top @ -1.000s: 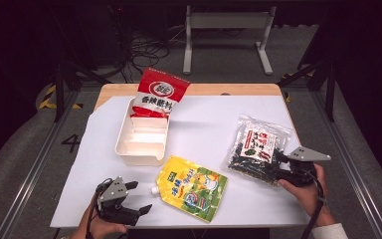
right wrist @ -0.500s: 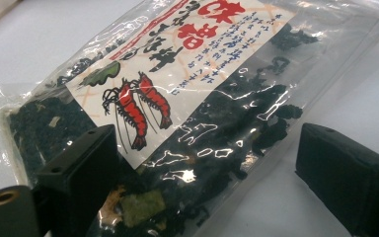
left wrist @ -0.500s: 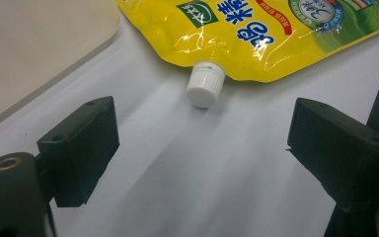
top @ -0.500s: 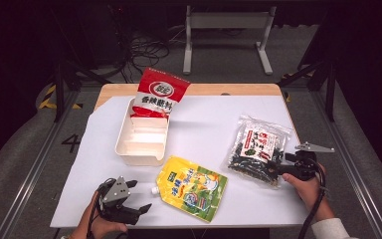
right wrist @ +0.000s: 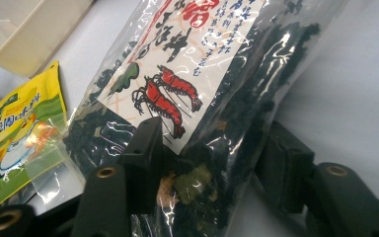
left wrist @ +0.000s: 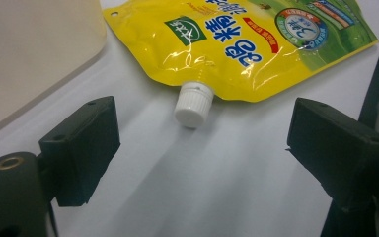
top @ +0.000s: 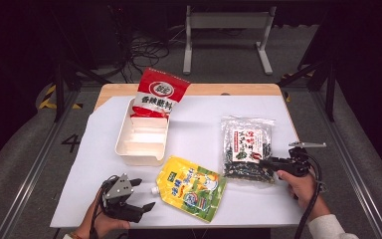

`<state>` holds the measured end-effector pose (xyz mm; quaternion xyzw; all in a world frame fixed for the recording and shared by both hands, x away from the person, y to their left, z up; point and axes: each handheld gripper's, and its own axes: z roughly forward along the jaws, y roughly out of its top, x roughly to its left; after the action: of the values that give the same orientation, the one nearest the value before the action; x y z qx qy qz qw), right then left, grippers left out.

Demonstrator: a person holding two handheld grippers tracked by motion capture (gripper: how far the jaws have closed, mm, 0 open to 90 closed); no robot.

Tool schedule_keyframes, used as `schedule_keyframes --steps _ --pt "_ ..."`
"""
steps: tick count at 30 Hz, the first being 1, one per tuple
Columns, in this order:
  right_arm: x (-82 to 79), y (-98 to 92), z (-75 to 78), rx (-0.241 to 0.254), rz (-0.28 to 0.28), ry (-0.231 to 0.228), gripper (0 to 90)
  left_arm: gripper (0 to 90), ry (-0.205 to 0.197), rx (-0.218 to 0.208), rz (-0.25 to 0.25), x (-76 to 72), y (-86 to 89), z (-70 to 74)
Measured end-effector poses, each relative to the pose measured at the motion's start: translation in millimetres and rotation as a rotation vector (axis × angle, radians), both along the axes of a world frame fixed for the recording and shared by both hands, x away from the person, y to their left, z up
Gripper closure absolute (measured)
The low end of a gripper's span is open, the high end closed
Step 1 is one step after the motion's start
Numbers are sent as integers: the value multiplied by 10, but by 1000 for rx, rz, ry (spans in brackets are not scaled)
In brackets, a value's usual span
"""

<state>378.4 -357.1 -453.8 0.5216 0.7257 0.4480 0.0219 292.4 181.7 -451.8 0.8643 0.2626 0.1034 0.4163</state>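
Observation:
A clear bag of dark dried seaweed with a shrimp label lies at the table's right. My right gripper is at its near right corner. In the right gripper view the seaweed bag bunches between the jaws of the right gripper, which have just been closing and press on both its sides. A yellow spouted pouch lies at front centre. My left gripper rests at the front left, open. In the left gripper view the left gripper has bare table between its jaws, and the pouch's white cap lies just beyond.
A white rectangular tray stands left of centre, and a red and white snack bag leans on its far end. The white table mat ends close to both hands at the front edge. A metal stand and cables sit beyond the table.
My right gripper has shifted slightly toward the seaweed bag and lower, and its jaws now sit around the bag's corner. The left gripper has stayed where it was.

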Motion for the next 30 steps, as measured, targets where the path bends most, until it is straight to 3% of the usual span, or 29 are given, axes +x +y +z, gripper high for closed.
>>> schedule_keyframes --steps 5,9,14,18,21,25,30 --pt "-43 8 29 -28 20 -75 661 143 -2 1 1 51 -47 39" --pt "-95 32 59 -32 33 -135 772 145 1 -38 -7 82 -83 102" --pt "-138 35 67 -36 47 -185 790 157 19 -86 -37 182 -216 187" --pt "-184 32 85 -55 52 -232 801 155 24 -136 -108 296 -519 336" --pt "-218 28 88 -77 51 -277 802 145 23 -144 -147 397 -752 401" --pt "-272 36 86 -100 48 -326 803 132 92 -200 -150 711 -1087 396" --pt "-293 21 69 -95 55 -343 805 105 163 -198 -150 1005 -1374 299"
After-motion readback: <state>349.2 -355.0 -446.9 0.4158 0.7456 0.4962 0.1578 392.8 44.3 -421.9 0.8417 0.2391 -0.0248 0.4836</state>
